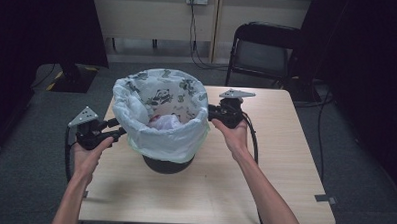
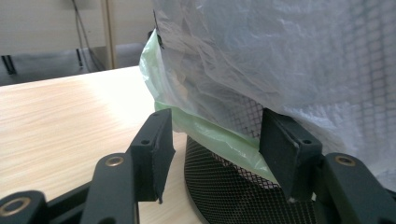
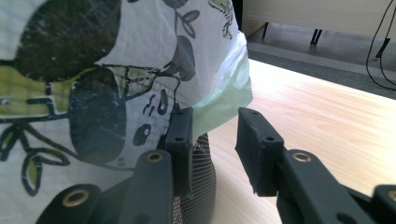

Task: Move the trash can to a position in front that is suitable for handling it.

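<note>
A black mesh bin point(image 1: 167, 164) stands on the wooden table point(image 1: 209, 187), lined with a white panda-print bag point(image 1: 159, 98) folded down over its rim, with a pale green hem point(image 2: 205, 128). Something crumpled and white point(image 1: 162, 121) lies inside. My left gripper point(image 1: 117, 129) is at the bin's left side; in the left gripper view its jaws point(image 2: 217, 149) stand apart, the green hem and mesh between them with gaps at both pads. My right gripper point(image 1: 210, 112) is at the bin's right rim, open point(image 3: 212, 140); one pad point(image 3: 182, 135) lies against the printed bag and the hem's corner point(image 3: 224, 100) hangs just beyond the gap.
A black folding chair point(image 1: 263, 49) stands behind the table's far right corner, with cables point(image 1: 194, 37) running down from a wall socket. A dark stand base point(image 1: 72, 77) sits on the floor at the left. The bin is near the table's left half; bare tabletop lies to its right and front.
</note>
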### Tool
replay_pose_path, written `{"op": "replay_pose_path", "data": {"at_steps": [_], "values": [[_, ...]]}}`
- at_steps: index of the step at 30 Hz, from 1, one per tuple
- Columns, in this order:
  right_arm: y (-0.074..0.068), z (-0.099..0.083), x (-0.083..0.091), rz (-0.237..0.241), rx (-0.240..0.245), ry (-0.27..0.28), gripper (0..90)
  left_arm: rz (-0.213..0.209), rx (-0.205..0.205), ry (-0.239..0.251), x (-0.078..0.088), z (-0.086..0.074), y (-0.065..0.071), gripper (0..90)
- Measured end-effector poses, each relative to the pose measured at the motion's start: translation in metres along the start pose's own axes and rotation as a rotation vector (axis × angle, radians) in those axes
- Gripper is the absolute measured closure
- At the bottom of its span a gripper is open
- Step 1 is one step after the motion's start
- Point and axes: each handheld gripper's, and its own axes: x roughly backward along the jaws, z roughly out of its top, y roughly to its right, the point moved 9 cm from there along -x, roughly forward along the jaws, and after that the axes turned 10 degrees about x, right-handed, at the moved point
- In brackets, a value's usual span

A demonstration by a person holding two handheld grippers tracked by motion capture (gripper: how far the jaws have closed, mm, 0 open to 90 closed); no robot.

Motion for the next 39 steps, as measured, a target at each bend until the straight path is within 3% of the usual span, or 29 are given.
{"op": "replay_pose_path", "data": {"at_steps": [10,23,31,33,37,39], "values": [[0.005,-0.020,0.037,0.042,-0.033,0.027,66.0,-0.033,-0.052,-0.029,-0.008,-0.006,0.029,42.6],[0.003,-0.039,0.080,0.052,-0.014,0.022,63.3,-0.175,-0.069,-0.059,-0.010,-0.020,0.064,40.0],[0.004,-0.052,0.103,0.059,-0.037,0.053,62.9,-0.202,-0.127,-0.099,-0.014,-0.023,0.086,33.4],[0.004,-0.055,0.110,0.058,-0.033,0.049,62.4,-0.216,-0.128,-0.100,-0.015,-0.025,0.091,33.4],[0.004,-0.060,0.123,0.058,-0.032,0.044,61.7,-0.285,-0.104,-0.116,-0.017,-0.030,0.102,32.3],[0.003,-0.062,0.128,0.061,-0.031,0.041,61.6,-0.291,-0.108,-0.118,-0.017,-0.032,0.105,31.5]]}}
